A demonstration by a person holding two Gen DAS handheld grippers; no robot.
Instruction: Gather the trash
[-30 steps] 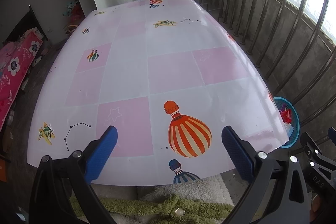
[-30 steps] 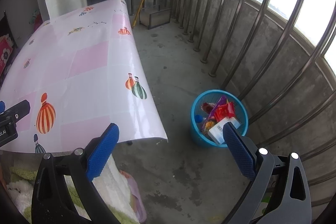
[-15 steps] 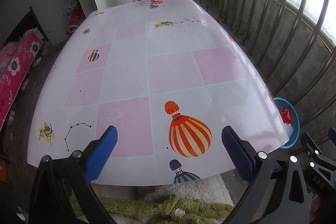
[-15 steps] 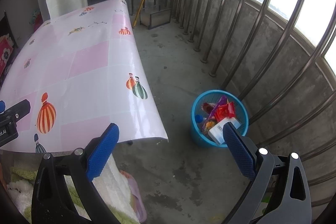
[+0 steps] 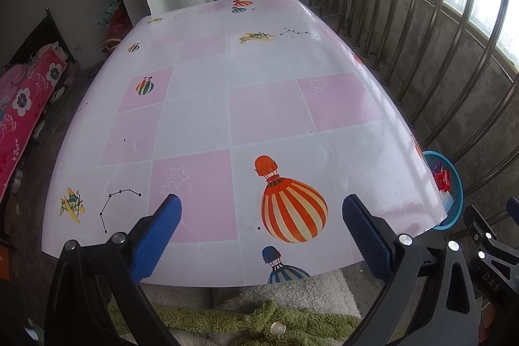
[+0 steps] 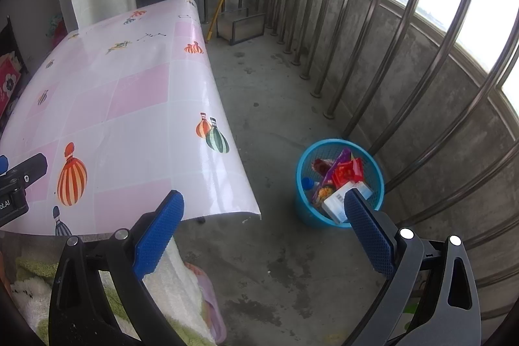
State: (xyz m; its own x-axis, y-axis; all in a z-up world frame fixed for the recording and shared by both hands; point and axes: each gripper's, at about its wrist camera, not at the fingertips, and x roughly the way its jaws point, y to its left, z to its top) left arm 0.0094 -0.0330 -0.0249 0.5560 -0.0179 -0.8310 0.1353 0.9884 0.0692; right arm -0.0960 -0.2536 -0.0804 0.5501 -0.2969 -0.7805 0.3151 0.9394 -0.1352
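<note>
Balcony floor: trash-filled basket beside table (both grippers' jaws apart, empty)

You've got two claws up, left claw and right claw, both gaping with nothing in them. One table in its balloon-print cloth. One blue basket on the floor, one red wrapper and one white box showing inside.
</note>
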